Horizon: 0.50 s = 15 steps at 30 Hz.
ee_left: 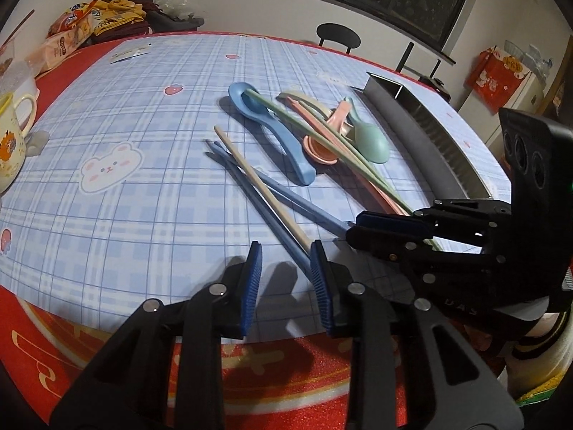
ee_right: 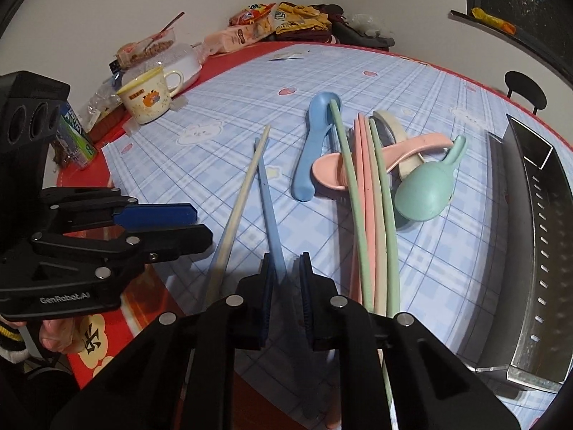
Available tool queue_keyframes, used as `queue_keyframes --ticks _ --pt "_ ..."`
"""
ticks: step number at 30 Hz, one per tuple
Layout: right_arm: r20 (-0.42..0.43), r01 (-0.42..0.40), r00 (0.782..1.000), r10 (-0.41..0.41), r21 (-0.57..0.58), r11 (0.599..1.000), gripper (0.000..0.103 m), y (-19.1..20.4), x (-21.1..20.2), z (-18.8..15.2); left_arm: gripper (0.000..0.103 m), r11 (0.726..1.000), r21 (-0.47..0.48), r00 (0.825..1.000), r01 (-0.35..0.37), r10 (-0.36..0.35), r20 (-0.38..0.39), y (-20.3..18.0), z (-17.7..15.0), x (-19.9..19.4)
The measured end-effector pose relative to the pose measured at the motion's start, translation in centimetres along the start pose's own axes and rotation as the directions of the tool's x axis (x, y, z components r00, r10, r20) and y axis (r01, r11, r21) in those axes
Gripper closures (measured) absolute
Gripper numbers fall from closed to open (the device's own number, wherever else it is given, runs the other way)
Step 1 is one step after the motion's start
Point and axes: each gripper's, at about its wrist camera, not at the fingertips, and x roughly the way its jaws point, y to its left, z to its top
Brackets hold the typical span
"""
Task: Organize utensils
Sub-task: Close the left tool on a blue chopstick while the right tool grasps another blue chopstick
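Utensils lie on the blue plaid mat: a blue spoon (ee_left: 272,132) (ee_right: 311,150), a pink spoon (ee_right: 358,168), a mint spoon (ee_right: 426,188), blue chopsticks (ee_left: 258,186), a cream chopstick (ee_right: 243,186), and green and pink chopsticks (ee_right: 372,215). My left gripper (ee_left: 286,268) is open at the mat's near edge, its right pad beside the ends of a blue and the cream chopstick. My right gripper (ee_right: 286,286) (ee_left: 358,229) has its pads close around the end of a blue chopstick (ee_right: 272,215). A steel utensil tray (ee_right: 530,251) (ee_left: 429,136) stands to the right.
A cream mug (ee_right: 150,96) (ee_left: 7,143) stands at the mat's left edge beside a carton (ee_right: 75,136), a plastic box and snack packets (ee_right: 250,32). Red tablecloth (ee_left: 286,369) borders the mat. A black chair (ee_left: 338,36) stands beyond the table.
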Motion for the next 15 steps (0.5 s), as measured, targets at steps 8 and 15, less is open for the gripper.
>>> queue_keyframes --ticks 8,15 --pt "0.005 -0.048 0.999 0.047 0.056 0.997 0.092 -1.1 0.0 -0.1 0.077 1.0 -0.024 1.0 -0.008 0.008 -0.013 -0.1 0.0 1.2" --pt "0.006 -0.037 0.999 0.037 0.05 0.998 0.092 -0.9 0.0 -0.1 0.077 0.999 0.0 0.999 -0.043 0.043 -0.002 -0.8 -0.1 1.5"
